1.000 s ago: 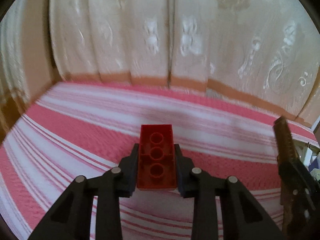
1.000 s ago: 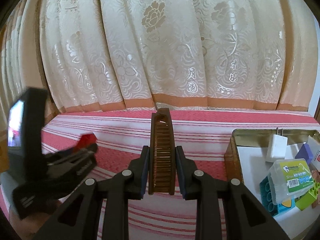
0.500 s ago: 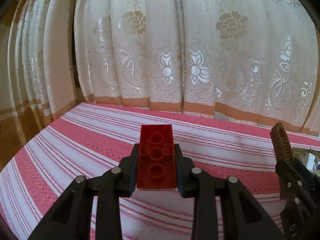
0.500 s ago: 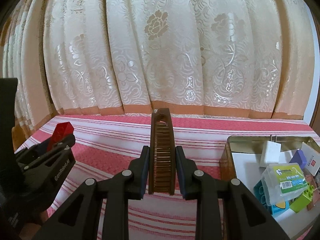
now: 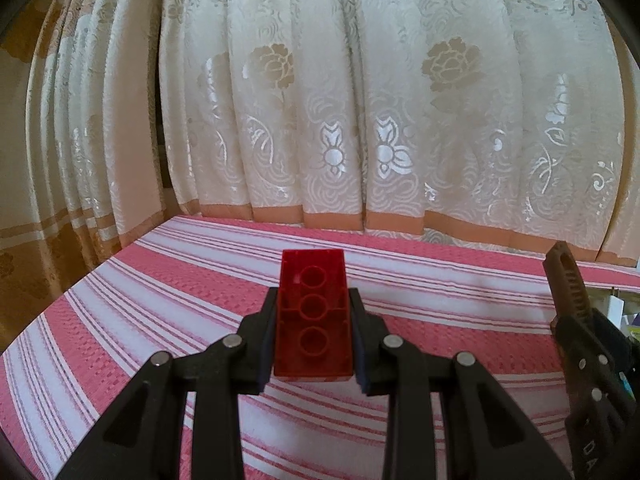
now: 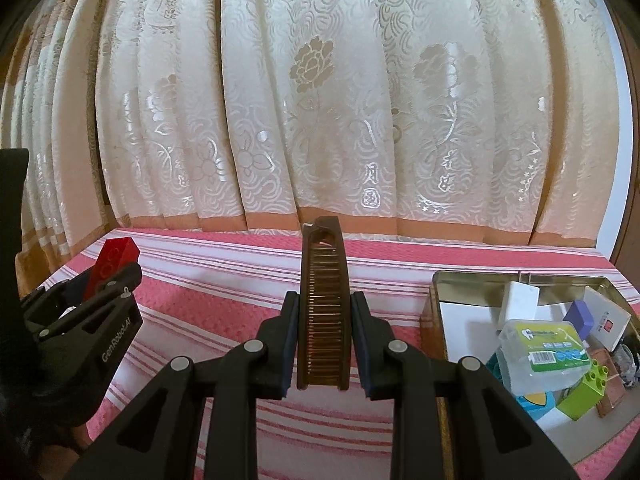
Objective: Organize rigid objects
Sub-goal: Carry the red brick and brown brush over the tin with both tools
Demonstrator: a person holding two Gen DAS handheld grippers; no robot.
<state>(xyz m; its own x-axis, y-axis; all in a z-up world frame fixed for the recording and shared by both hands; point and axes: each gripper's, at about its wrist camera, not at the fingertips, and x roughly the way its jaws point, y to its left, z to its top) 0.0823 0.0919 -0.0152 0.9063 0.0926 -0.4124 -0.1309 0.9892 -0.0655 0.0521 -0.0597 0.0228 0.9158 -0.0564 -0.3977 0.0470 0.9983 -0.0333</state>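
Observation:
My left gripper (image 5: 313, 312) is shut on a red toy brick (image 5: 313, 320), its hollow underside facing up, held above the striped cloth. The same brick (image 6: 114, 262) and left gripper (image 6: 108, 280) show at the left of the right wrist view. My right gripper (image 6: 325, 316) is shut on a brown comb (image 6: 324, 300) that points forward, teeth up. That comb (image 5: 568, 280) in its gripper appears at the right edge of the left wrist view. Both are held in the air over the table.
A metal tin (image 6: 436, 300) at the right holds a white block (image 6: 518, 304), a clear plastic box with a green label (image 6: 544, 350), a purple block (image 6: 580, 314), a lime green brick (image 6: 586, 388) and other items. A pink-and-white striped cloth (image 6: 224, 304) covers the table; cream curtains (image 6: 320, 100) hang behind.
The left wrist view has tilted up, showing more curtain and less cloth. In the right wrist view the left gripper with the red brick has risen and the tin has shifted slightly left.

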